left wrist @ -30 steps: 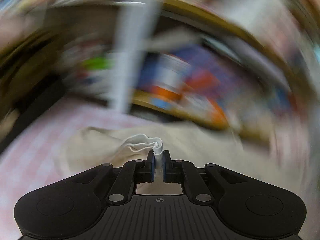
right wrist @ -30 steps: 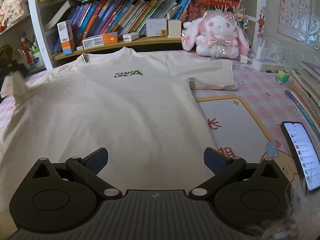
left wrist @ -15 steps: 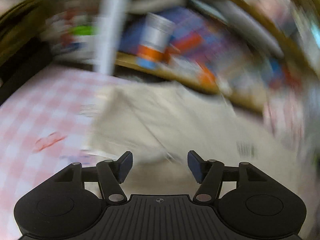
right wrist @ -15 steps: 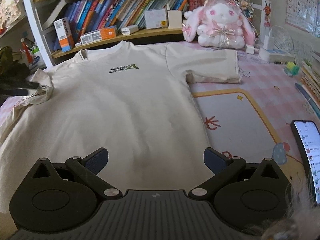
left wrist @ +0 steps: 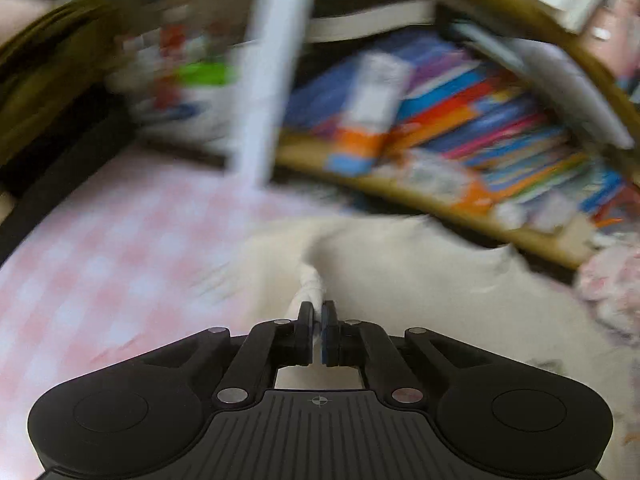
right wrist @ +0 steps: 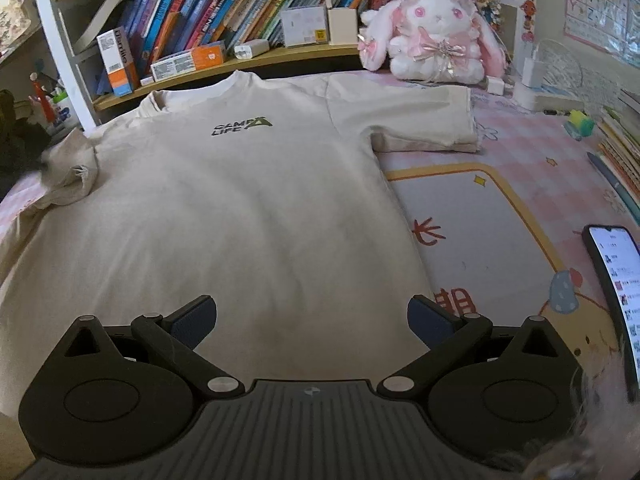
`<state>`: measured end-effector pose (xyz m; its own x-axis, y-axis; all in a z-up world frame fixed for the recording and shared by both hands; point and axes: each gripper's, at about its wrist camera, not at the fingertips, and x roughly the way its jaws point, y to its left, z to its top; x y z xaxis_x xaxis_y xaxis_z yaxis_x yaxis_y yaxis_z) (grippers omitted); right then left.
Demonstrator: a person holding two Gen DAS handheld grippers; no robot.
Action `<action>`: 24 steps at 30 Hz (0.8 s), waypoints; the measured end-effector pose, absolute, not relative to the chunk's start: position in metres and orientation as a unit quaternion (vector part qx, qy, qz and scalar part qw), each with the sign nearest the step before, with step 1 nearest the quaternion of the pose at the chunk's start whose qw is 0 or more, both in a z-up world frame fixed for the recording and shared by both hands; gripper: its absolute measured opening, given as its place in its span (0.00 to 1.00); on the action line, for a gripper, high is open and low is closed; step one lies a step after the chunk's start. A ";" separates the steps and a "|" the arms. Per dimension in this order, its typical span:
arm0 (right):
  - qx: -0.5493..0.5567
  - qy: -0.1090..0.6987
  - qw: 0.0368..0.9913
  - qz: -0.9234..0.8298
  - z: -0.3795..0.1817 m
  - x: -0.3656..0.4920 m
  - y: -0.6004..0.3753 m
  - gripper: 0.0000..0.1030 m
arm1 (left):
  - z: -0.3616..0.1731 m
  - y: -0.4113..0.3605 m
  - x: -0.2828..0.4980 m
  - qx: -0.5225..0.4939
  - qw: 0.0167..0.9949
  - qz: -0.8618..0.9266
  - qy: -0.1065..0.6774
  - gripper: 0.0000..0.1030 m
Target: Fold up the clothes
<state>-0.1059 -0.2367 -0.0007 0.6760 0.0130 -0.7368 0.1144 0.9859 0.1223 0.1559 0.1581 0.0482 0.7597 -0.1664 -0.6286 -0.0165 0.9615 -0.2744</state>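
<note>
My left gripper (left wrist: 317, 314) pinches the cream cotton T-shirt's (right wrist: 224, 216) bunched sleeve; my right gripper (right wrist: 311, 314) hovers spread over its hem.

— We see a plain cream cotton T-shirt (right wrist: 248, 208) with a small dark-and-green chest logo (right wrist: 242, 127).

— We find a pink-and-white checked tablecloth (left wrist: 112, 248) under it, and a pale grey desk mat (right wrist: 480, 236) with a yellow border and red marks.

— We note a white-and-pink plush rabbit (right wrist: 436, 36); the row of book spines (right wrist: 224, 20) runs blue, orange, red and teal.

— We see black gripper bodies; the right gripper (right wrist: 312, 316) has dark blue pads (right wrist: 194, 318).
</note>
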 end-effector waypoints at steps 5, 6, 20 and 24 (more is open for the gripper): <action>0.080 0.402 0.912 -0.031 0.001 -0.105 -0.235 1.00 | 0.066 0.107 0.194 -0.108 0.929 -0.124 0.332 0.33; 0.079 0.400 0.913 -0.030 0.002 -0.105 -0.234 1.00 | 0.068 0.108 0.188 -0.103 0.933 -0.124 0.322 0.41; 0.080 0.407 0.909 -0.031 -0.002 -0.103 -0.242 1.00 | 0.012 0.187 0.092 -0.051 0.913 0.024 0.403 0.44; 0.065 0.410 0.910 -0.023 -0.002 -0.100 -0.238 1.00 | 0.006 0.212 0.106 -0.108 0.910 0.027 0.400 0.44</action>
